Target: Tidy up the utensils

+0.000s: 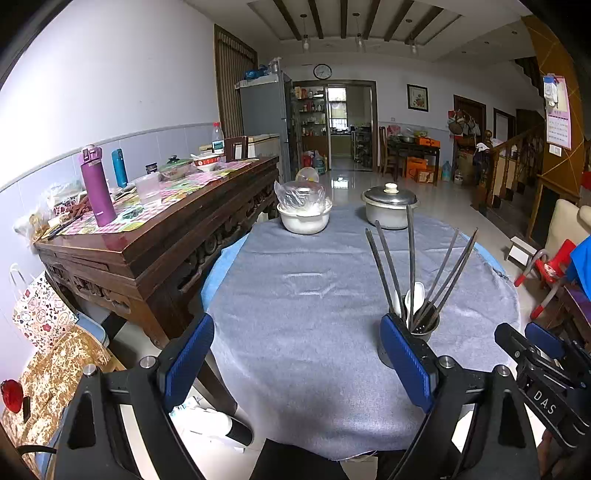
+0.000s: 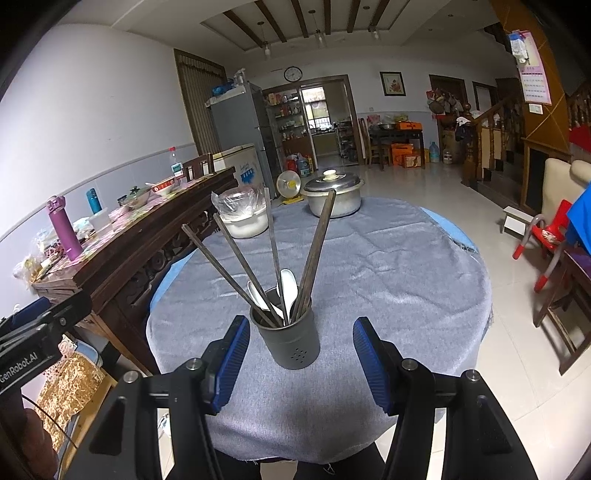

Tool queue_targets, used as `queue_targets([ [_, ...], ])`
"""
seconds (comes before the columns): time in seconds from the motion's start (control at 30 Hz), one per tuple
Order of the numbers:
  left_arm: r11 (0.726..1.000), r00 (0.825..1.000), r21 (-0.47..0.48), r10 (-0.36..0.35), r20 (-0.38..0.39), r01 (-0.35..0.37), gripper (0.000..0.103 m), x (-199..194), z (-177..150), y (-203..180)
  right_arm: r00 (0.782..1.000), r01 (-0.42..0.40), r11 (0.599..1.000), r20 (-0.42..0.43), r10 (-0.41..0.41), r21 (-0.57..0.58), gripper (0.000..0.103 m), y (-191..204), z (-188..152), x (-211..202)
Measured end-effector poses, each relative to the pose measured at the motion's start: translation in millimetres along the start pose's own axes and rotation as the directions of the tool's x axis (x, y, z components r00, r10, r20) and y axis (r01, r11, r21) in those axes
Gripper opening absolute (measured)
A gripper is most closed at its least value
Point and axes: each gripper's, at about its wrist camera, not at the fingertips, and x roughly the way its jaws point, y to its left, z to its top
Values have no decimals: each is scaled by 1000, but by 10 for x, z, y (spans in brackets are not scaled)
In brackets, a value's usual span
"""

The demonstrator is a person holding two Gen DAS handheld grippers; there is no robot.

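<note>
Both grippers (image 2: 301, 363) level (fingers (image 2: 232, 363) apart)

You are facing a long room with pale walls (image 1: 110, 74) and a glossy tiled floor (image 2: 424, 184). A dark carved sideboard (image 1: 159, 240) runs along the wall to your left, and a grey fridge (image 1: 264, 110) stands beyond it. A round clock (image 1: 322, 71) hangs above the far doorway (image 1: 349, 125). A wooden staircase (image 2: 491, 140) rises on your right, and dark beams (image 2: 295, 18) cross the ceiling.
</note>
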Motion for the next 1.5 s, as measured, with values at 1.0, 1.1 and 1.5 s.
queue_targets([
  [1.0,1000,999,-5,0,-45,-1,91,184,18,-136,1000,-15,1000,-9,15,-5,62,-128,-7,117],
  [1.1,1000,999,-6,-3,-40,3,91,171,37,-137,1000,-17,1000,-2,17,-6,62,-135,2,100],
  [1.5,1000,1000,8,-17,-20,17,91,164,45,-154,1000,-20,1000,-1,20,-19,62,-120,30,138],
])
